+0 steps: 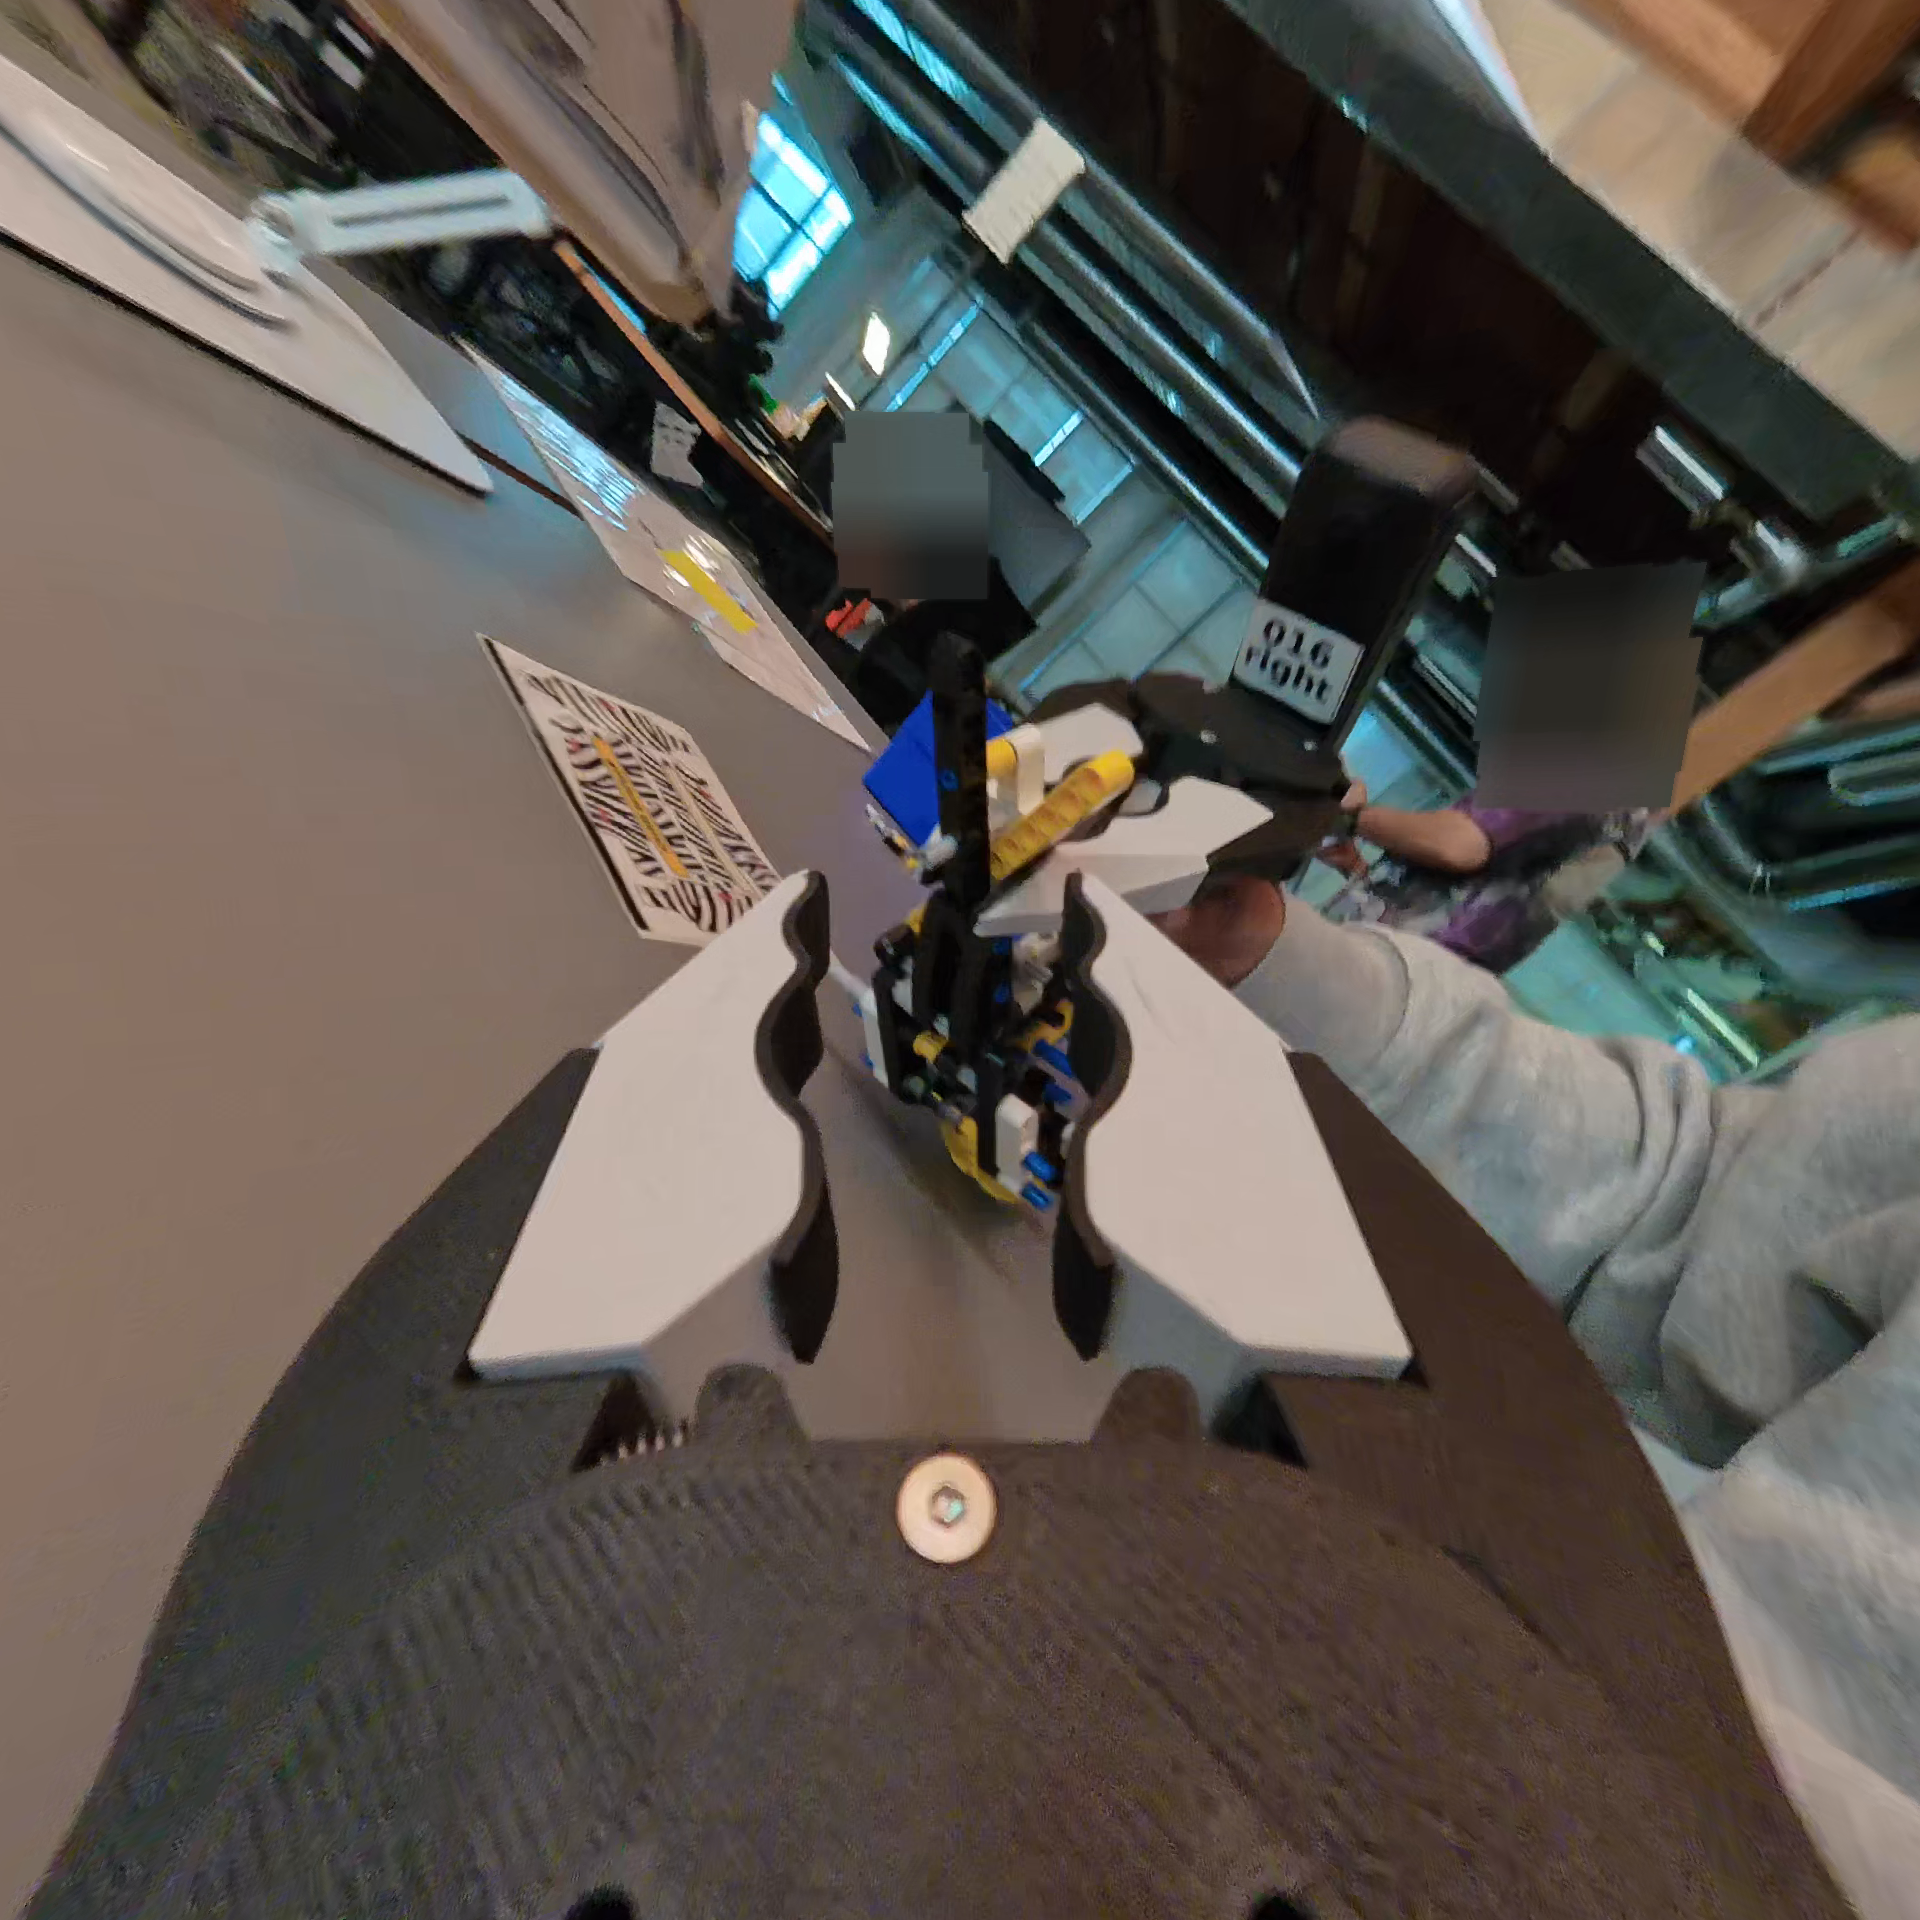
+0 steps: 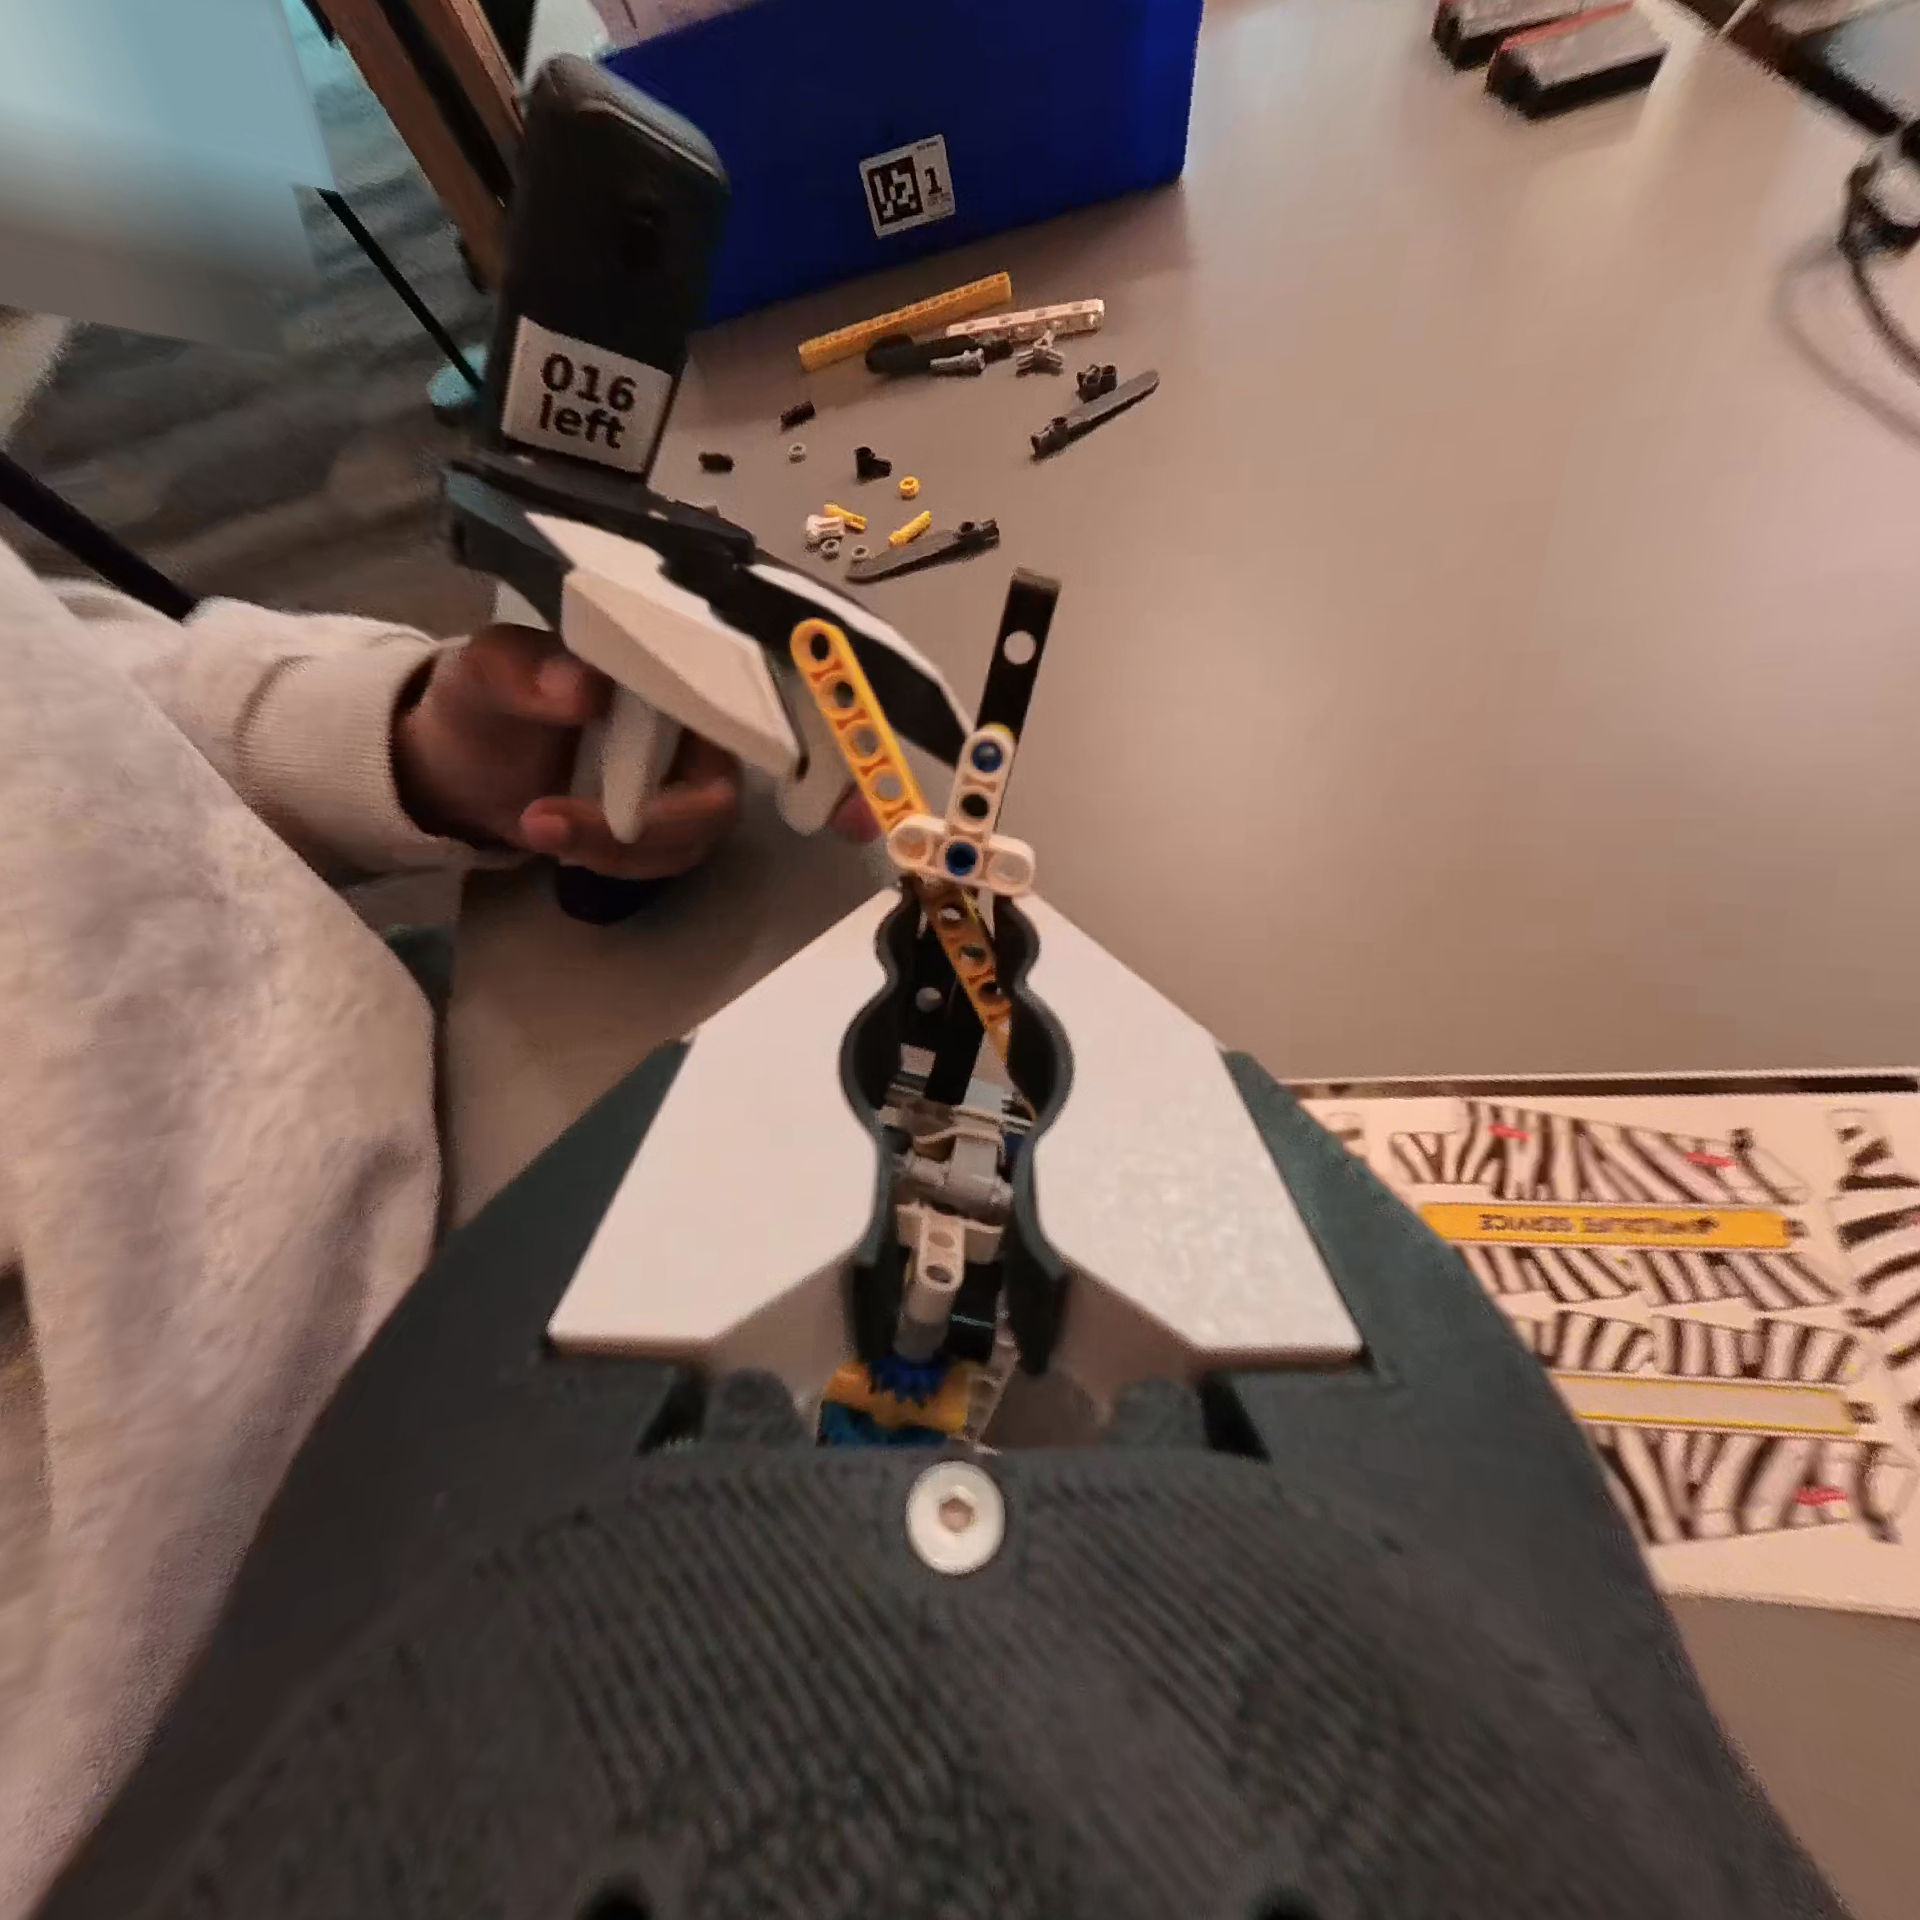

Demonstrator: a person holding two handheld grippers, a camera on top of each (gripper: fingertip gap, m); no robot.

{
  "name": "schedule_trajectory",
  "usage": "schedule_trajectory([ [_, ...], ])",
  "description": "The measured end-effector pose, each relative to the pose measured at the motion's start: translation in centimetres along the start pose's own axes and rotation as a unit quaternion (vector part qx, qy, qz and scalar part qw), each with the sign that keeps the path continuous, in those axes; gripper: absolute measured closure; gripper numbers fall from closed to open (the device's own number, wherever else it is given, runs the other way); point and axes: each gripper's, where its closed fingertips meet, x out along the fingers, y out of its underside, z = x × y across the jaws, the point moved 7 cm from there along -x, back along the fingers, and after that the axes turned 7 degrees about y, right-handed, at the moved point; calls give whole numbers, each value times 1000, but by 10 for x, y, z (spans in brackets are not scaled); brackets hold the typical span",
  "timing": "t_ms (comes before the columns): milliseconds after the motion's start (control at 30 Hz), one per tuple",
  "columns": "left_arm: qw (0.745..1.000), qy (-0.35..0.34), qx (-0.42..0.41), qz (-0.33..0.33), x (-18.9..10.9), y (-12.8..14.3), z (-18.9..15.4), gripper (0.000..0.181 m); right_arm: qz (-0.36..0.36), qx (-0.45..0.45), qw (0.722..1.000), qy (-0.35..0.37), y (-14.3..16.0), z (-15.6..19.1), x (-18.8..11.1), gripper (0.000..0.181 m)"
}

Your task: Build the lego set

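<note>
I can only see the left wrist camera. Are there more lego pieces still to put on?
Observer: Yes, the right wrist view shows loose pieces scattered on the grey table.
Operator: Is there a box near them?
Observer: A blue bin stands just behind them.
Operator: Is the right gripper holding the model tight?
Observer: The right gripper has its jaws shut on the lego model, and a yellow beam sticks out past the tips.
</note>
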Motion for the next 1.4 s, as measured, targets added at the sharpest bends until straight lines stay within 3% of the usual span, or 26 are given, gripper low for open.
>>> schedule_trajectory([
  [33, 1000, 4, 8, 14, 3, 4, -3, 140, 1, -25, 1000, 15, -1, 3, 0, 169],
  [133, 998, 12, 33, 46, 9, 11, -8, 140, 4, -81, 996, 45, -5, 13, 1, 168],
  [300, 999, 11, 27, 40, 9, 10, -7, 142, -16, -97, 994, 53, -9, 18, -5, 169],
  [667, 999, 5, 30, 28, 7, 8, -6, 143, -24, -51, 997, 58, -2, 7, -14, 169],
  [1033, 990, -1, 133, 44, 2, 17, -29, 151, -8, 36, 996, 85, 3, -11, -16, 169],
  [1133, 982, -47, 180, 36, -13, 21, -41, 158, -3, 39, 996, 81, 5, -12, -16, 168],
  [1400, 948, -212, 231, -59, -67, 20, -58, 164, -18, 62, 995, 75, 24, -9, -31, 169],
])
